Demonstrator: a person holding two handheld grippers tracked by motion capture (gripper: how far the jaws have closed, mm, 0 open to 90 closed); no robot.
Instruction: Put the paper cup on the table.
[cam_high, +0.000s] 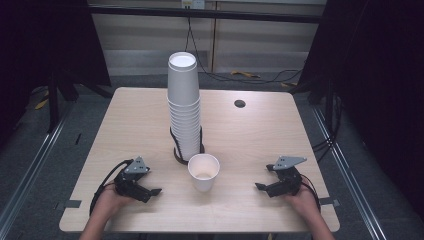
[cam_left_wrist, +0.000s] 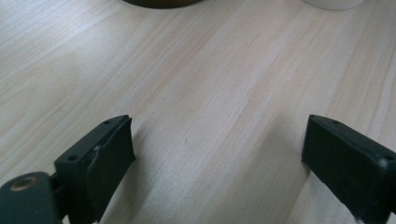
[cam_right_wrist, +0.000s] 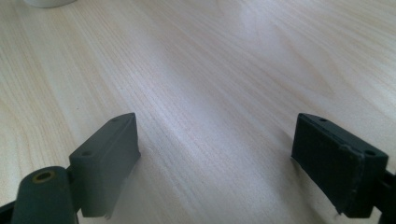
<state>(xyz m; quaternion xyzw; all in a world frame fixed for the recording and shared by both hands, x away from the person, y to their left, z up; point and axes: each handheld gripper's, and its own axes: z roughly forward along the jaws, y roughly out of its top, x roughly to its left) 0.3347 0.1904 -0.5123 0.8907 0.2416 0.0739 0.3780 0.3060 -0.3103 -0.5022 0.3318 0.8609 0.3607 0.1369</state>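
A tall stack of white paper cups is standing in a dark holder at the middle of the wooden table. A single cup is sitting upright just in front of it. The left gripper and right gripper are resting on either side, each pointing inward.
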